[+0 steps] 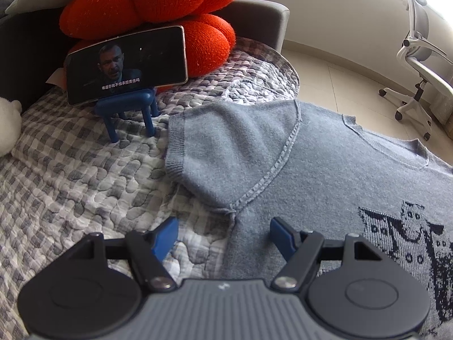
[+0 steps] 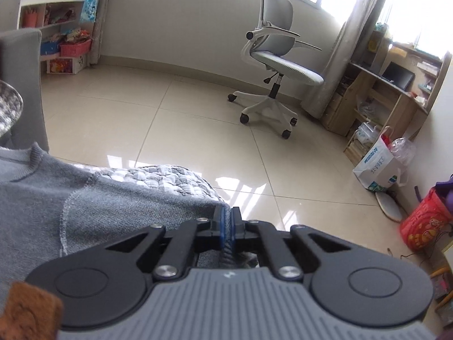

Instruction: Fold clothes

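Grey knit sweater (image 1: 311, 170) lies flat on a quilted check bedspread (image 1: 70, 170), collar toward the far edge of the bed, dark woven pattern on its chest. One short sleeve (image 1: 226, 147) with ribbed cuff points to the far left, its seam running diagonally.

Left gripper (image 1: 223, 233): jaws apart, nothing between them, poised just over the sweater's near-left side edge, directly below the armpit; sleeve lies ahead of it.

Right gripper (image 2: 226, 226): jaws together, clamped on a ribbed edge of the sweater (image 2: 99, 206), likely the other cuff, near the bed's right edge.

Judgement: right hand is already engaged; the next fold turns on the left side, whose sleeve axis runs away from the left claw. Fabric soft and fuzzy, likely to sag when lifted.
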A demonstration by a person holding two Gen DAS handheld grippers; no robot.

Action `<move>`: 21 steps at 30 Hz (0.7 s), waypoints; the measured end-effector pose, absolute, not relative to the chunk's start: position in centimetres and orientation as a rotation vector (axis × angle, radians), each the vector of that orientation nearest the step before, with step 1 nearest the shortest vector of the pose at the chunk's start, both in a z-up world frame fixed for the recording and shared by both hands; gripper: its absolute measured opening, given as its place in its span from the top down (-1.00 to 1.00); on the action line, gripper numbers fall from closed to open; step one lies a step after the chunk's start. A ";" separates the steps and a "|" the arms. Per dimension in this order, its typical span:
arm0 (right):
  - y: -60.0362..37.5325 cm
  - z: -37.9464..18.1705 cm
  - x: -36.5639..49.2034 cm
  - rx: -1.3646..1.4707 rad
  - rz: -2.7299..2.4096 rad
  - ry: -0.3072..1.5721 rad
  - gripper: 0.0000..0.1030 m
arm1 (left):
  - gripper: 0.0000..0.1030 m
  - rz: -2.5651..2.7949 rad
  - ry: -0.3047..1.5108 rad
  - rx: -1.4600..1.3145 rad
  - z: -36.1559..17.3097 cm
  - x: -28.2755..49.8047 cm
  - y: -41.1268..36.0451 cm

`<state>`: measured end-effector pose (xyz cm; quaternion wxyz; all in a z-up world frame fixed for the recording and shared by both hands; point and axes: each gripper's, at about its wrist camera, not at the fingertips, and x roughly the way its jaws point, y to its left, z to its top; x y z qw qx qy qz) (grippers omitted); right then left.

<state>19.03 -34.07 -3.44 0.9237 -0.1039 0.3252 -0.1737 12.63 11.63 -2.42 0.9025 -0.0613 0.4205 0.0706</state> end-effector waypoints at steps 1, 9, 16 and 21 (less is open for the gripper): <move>-34.1 -3.8 19.3 -0.207 -0.370 0.669 0.94 | -0.41 0.145 0.868 -0.126 -2.4 12.6 11.7; -34.1 -2.4 19.5 -0.175 -0.436 0.584 0.95 | -0.42 0.130 0.867 -0.136 -2.3 12.6 11.8; -34.3 -3.0 20.6 -0.197 -0.457 0.563 0.95 | -0.42 0.117 0.877 -0.076 -2.8 12.5 10.9; -34.1 -4.8 21.5 -0.205 -0.469 0.608 0.95 | -0.42 0.114 0.885 -0.072 -2.9 12.6 10.9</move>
